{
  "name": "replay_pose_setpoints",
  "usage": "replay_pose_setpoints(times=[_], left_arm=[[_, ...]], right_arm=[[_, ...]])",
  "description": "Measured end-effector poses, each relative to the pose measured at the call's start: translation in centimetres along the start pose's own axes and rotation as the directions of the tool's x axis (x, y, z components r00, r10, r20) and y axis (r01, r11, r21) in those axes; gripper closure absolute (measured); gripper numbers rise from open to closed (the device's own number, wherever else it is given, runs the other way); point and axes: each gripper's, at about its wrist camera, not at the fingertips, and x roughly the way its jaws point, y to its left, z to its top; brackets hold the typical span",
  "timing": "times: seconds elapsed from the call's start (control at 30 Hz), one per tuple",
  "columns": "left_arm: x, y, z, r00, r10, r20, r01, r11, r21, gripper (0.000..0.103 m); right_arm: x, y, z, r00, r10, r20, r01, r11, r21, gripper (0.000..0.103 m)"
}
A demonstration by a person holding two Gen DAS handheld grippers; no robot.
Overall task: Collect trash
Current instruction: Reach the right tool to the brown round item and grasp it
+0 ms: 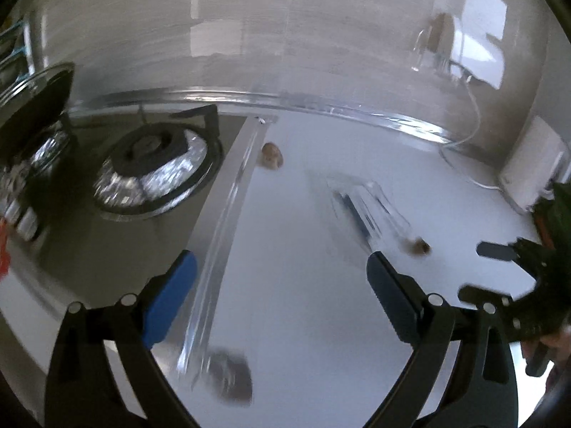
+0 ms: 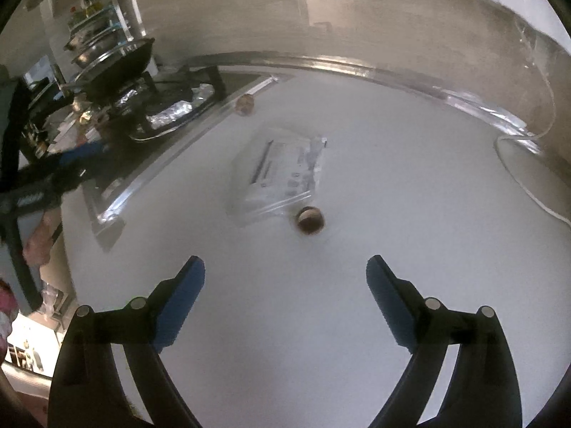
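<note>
Just ahead of the wide-open right gripper sits a small brown shell, touching a clear plastic bag on the white counter. Another brown bit lies far ahead of the empty, wide-open left gripper, beside the stove.

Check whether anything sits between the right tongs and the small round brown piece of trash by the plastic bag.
Nothing visible does. Bare white counter lies between the open right tongs and the round brown piece. The clear plastic bag lies just behind it, not in front.
</note>
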Motion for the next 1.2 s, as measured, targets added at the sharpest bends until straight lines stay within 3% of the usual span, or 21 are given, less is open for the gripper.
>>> replay_pose_setpoints(times=[0.37,0.5,0.6,0.7,0.73,1.0,1.2], left_arm=[[5.6,-1.7,3.3,0.999,-0.017,-0.029,0.018,0.999,0.026,0.011],[6.2,-1.6,3.6,0.999,-0.013,-0.034,0.014,1.0,0.024,0.011],[6.7,-1.5,3.9,0.999,-0.004,-0.037,0.005,1.0,0.025,0.011],[7.0,-1.3,4.1,0.999,-0.001,-0.04,0.002,1.0,0.022,0.011],[7.3,-1.2,4.1,0.999,0.0,-0.042,0.001,1.0,0.02,0.011],[9.4,-1.1,5.6,0.999,0.025,-0.048,-0.023,0.999,0.024,0.011],[13.0,-1.0,8.7,0.995,0.091,-0.044,-0.093,0.995,-0.029,0.011]], right_arm=[[4.0,-1.9,2.4,0.999,0.022,-0.036,-0.023,0.999,-0.031,0.015],[5.4,-2.1,2.4,0.997,0.031,-0.076,-0.035,0.999,-0.042,0.039],[5.6,-1.8,2.4,0.997,0.028,-0.069,-0.033,0.997,-0.066,0.047],[5.7,-1.6,2.6,0.997,0.018,-0.069,-0.024,0.996,-0.087,0.075],[5.8,-1.7,2.6,0.997,0.02,-0.073,-0.027,0.996,-0.088,0.078],[4.9,-2.0,2.0,0.997,0.037,-0.072,-0.042,0.997,-0.068,0.078],[3.0,-2.5,1.8,0.998,0.055,-0.036,-0.057,0.998,-0.041,0.078]])
